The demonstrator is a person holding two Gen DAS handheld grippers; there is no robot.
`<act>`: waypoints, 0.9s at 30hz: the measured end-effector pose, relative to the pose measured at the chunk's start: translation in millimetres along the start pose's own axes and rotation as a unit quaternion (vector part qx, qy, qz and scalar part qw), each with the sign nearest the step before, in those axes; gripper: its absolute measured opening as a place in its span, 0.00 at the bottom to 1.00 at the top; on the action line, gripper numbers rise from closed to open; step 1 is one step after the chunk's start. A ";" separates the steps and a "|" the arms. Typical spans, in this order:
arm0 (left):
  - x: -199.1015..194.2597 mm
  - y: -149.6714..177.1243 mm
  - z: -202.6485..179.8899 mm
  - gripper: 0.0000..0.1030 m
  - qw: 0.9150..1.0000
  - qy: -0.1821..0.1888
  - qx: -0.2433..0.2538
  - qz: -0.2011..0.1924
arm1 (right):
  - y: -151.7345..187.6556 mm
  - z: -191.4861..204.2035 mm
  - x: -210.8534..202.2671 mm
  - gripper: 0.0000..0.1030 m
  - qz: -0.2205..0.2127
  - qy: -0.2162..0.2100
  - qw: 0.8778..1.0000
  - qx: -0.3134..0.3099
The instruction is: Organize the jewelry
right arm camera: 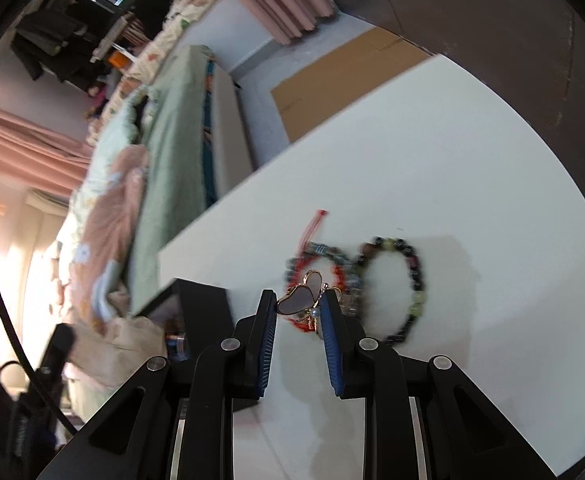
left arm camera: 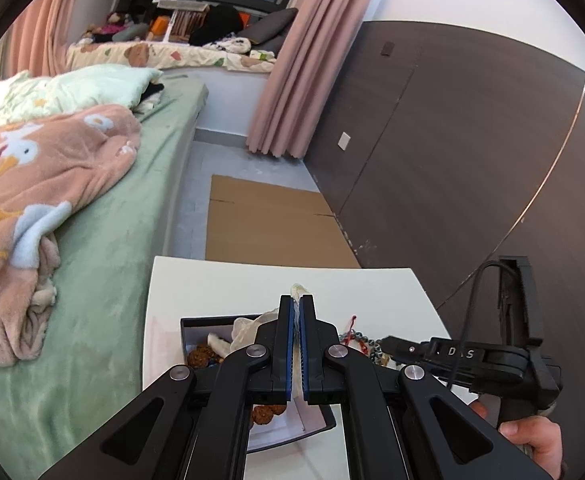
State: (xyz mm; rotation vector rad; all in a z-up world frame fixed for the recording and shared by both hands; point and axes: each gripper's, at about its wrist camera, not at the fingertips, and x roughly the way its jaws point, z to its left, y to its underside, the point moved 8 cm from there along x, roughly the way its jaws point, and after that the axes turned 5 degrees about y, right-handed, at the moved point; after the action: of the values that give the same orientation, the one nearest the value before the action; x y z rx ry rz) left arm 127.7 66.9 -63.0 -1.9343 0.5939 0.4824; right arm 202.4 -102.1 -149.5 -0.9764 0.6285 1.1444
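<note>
At the frame's bottom, the white worktop is sitting beside a green bed. The box is waiting for jewelry. The left tool is pinching a cloth. The right tool is squeezing a butterfly clip above two bracelets, probably carrying it boxward.

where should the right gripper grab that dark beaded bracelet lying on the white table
Take the dark beaded bracelet across one strand of its ring, coming straight down from above. It lies flat as an open loop on the white table, so fingers can straddle the far arc, away from the red-corded bracelet touching its left side.
</note>
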 end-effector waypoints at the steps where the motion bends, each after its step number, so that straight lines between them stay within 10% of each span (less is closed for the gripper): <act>1: 1.1 0.1 2.6 0.09 1.000 0.000 -0.006 0.006 | 0.3 5.5 -2.0 0.23 -0.002 -0.011 1.000 -0.002; 7: -3.5 -4.3 20.1 0.78 0.999 0.003 -0.050 -0.007 | 9.6 50.3 -8.9 0.23 -0.002 -0.083 0.996 -0.039; 16: -3.8 -7.4 43.9 0.81 0.995 0.002 -0.103 -0.006 | 35.4 107.7 -6.1 0.24 0.007 -0.141 0.984 -0.105; 20: -4.5 -7.0 47.4 0.81 0.994 -0.001 -0.112 -0.007 | 37.9 109.5 -1.5 0.54 0.016 -0.136 0.984 -0.109; 27: 6.8 -3.6 29.2 0.81 0.995 0.016 -0.101 0.006 | 12.7 62.7 -10.2 0.57 -0.014 -0.081 0.995 -0.061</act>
State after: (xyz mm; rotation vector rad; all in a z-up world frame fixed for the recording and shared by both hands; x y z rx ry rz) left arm 133.1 93.6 -76.1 -2.1340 0.5977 0.5372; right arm 183.4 -50.1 -116.0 -0.9810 0.4167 1.2359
